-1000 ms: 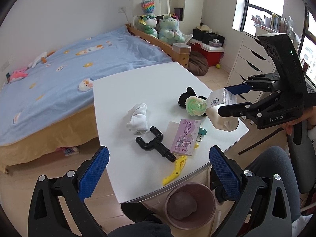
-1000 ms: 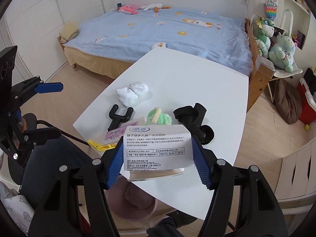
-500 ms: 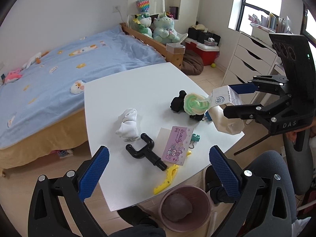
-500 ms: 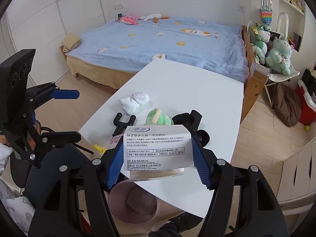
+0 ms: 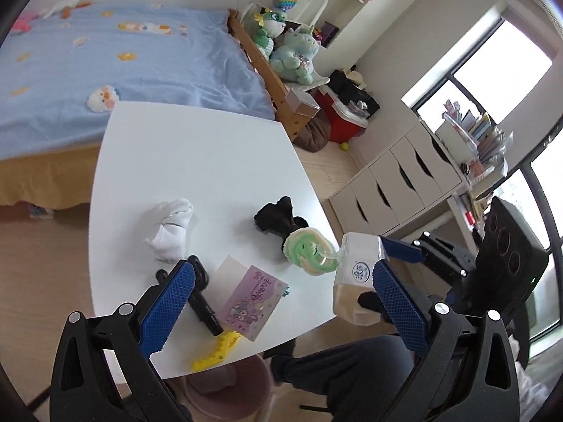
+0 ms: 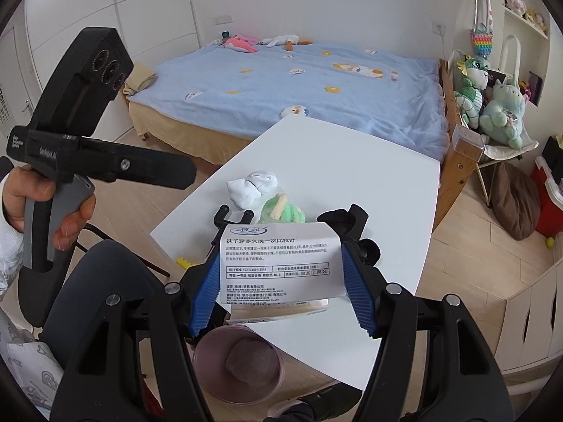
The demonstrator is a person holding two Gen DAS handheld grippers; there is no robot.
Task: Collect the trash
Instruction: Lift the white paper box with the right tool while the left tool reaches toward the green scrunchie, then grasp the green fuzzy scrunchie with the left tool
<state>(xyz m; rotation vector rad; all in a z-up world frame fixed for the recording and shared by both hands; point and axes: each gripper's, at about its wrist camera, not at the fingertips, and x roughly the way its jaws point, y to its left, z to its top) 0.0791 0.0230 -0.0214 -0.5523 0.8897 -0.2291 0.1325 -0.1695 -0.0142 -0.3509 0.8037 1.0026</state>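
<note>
Right wrist view: the right gripper (image 6: 279,279) clamps a paper packet (image 6: 278,263) at frame centre, seemingly above the pink bin (image 6: 237,364) at lower centre, likely for dropping. Left gripper (image 5: 281,302) gapes wide with nothing in it, held over the table (image 5: 197,161) edge.

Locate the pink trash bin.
The pink trash bin sits on the floor under the white table's near edge, just below the package in the right gripper.
</note>
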